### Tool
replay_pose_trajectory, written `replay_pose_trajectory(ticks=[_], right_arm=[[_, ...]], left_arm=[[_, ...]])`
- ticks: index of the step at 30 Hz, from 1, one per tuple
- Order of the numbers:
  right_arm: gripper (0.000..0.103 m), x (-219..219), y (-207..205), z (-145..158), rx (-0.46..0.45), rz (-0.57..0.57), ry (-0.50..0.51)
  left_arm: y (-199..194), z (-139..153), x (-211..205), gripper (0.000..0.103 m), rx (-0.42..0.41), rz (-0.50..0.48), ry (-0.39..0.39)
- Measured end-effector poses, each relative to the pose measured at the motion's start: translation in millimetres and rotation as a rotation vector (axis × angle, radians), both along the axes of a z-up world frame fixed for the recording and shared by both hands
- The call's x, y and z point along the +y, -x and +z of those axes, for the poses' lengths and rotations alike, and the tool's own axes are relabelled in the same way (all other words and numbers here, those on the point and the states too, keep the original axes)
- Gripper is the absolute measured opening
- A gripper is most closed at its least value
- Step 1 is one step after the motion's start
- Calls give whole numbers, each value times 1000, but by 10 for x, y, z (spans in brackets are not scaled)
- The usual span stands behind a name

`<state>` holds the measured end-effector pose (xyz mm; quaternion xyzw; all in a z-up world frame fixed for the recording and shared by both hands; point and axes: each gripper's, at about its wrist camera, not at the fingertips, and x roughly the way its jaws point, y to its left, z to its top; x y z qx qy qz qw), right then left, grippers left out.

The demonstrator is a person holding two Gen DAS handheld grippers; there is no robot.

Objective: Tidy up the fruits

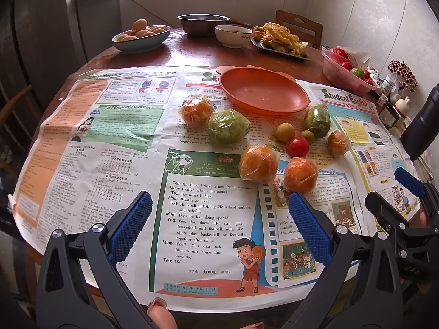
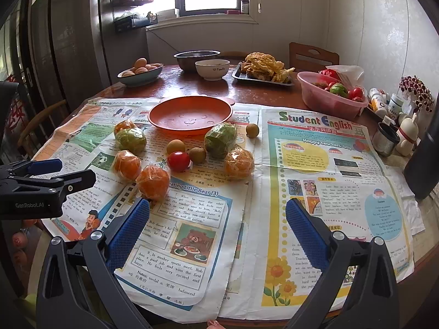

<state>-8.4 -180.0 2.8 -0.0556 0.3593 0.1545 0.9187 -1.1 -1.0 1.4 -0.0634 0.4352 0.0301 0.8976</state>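
An empty orange plate sits on newspaper spread over the table. In front of it lie several plastic-wrapped oranges, two wrapped green fruits, a red tomato and small brown longans. My left gripper hovers open over the paper, just short of the nearest oranges. My right gripper is open too, to the right of the fruit, with nothing between its blue pads. Each gripper shows at the edge of the other's view.
At the back stand a bowl of eggs, a steel bowl, a white bowl and a tray of fried food. A pink basket of tomatoes, bottles and a figurine line the right side.
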Motion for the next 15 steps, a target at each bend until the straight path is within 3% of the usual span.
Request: replay_pose_trajectory(ticks=[15], right_arm=[[99, -4, -11, -9, 0, -3, 5]], left_arm=[[-13, -6, -7, 94, 0, -3, -3]])
